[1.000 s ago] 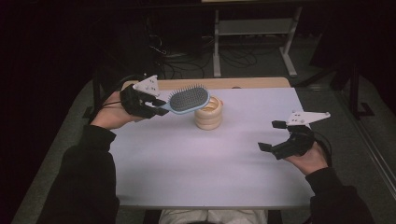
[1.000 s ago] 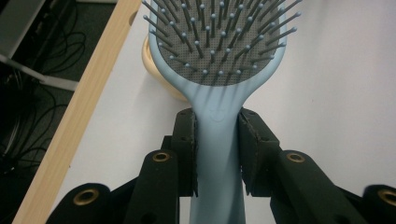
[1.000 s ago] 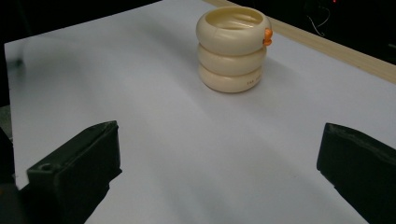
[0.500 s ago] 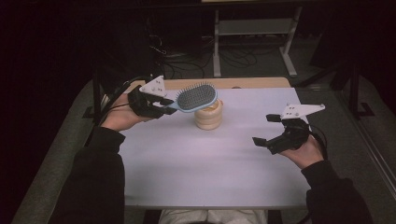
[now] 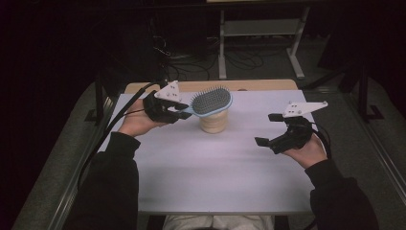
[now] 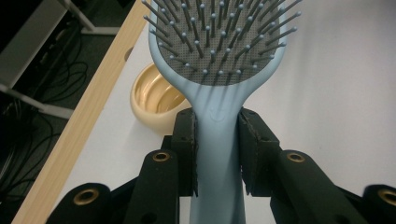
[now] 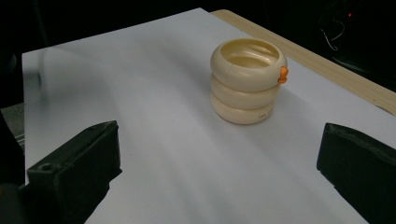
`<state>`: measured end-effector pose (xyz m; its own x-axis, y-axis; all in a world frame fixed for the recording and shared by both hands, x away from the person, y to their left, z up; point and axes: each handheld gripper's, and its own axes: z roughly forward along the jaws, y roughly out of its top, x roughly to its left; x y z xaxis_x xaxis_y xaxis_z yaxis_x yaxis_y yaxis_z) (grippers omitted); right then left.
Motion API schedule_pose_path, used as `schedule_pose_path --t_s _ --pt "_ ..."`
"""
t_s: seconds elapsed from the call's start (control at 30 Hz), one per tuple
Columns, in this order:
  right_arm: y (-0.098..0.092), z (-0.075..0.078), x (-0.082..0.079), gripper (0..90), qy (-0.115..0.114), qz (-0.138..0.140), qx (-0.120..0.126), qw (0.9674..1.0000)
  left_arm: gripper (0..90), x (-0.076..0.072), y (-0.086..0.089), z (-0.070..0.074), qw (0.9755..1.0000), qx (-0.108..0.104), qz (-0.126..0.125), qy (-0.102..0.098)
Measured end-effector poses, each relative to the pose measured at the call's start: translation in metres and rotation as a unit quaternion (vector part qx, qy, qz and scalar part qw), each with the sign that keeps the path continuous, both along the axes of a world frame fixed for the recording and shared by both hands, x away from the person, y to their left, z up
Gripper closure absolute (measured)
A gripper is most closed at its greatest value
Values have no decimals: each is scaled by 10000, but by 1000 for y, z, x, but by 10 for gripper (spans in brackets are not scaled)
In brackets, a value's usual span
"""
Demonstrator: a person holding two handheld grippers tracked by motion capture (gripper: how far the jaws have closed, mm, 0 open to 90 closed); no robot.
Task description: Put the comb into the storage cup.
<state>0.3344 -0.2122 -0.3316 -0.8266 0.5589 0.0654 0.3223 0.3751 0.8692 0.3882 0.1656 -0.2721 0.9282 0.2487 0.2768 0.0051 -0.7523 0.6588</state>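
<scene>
Though hidden above: cup's point(image 7: 247, 81) orange tab point(image 7: 283, 74).

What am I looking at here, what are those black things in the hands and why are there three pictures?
A person sits at a table covered with a white sheet and holds a hand-worked gripper in each hand. Each gripper has two black fingers that pinch things. The high view is taken from above the person, looking forward and down. The other two pictures come from small cameras riding on the grippers, looking out along their fingers.

The left gripper is clamped on the handle of a light blue hairbrush, bristles up; in its own view the fingers press on both sides of the handle. The brush head hangs above a cream ribbed cup, which stands open on the sheet and bears a small orange piece at its rim. The right gripper is open and holds nothing.
</scene>
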Motion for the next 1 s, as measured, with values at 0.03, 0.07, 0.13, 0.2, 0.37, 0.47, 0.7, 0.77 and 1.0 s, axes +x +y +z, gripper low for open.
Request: schedule_pose_path --t_s 0.03,0.07,0.13,0.2,0.37,0.47,0.7,0.77,1.0 --pt "1 1 1 0 -3 1 10 10000 700 0 -1 -1 10000 -62 5 16" --pt "1 2 1 0 1 3 15 10000 700 1 -2 -3 10000 -100 1 8" --pt "2 4 3 0 -18 18 15 10000 700 1 -5 -5 9998 -191 12 -1" --pt "4 7 4 0 -26 29 12 10000 700 1 -8 -8 9997 -231 -8 -7" --pt "9 12 7 0 -46 74 -20 10000 700 0 -15 -16 9997 -226 -9 -23" --pt "12 14 10 0 -61 97 -46 9999 700 0 -16 -21 9994 -335 -4 -9" --pt "18 18 17 0 -58 119 -33 9999 700 -1 -21 -26 9990 -433 22 -129" --pt "20 20 19 0 -54 122 -37 9999 700 -4 -23 -26 9988 -439 14 -235" --pt "26 26 26 0 -55 69 -85 9999 700 -9 -29 -29 9977 -559 16 -386"
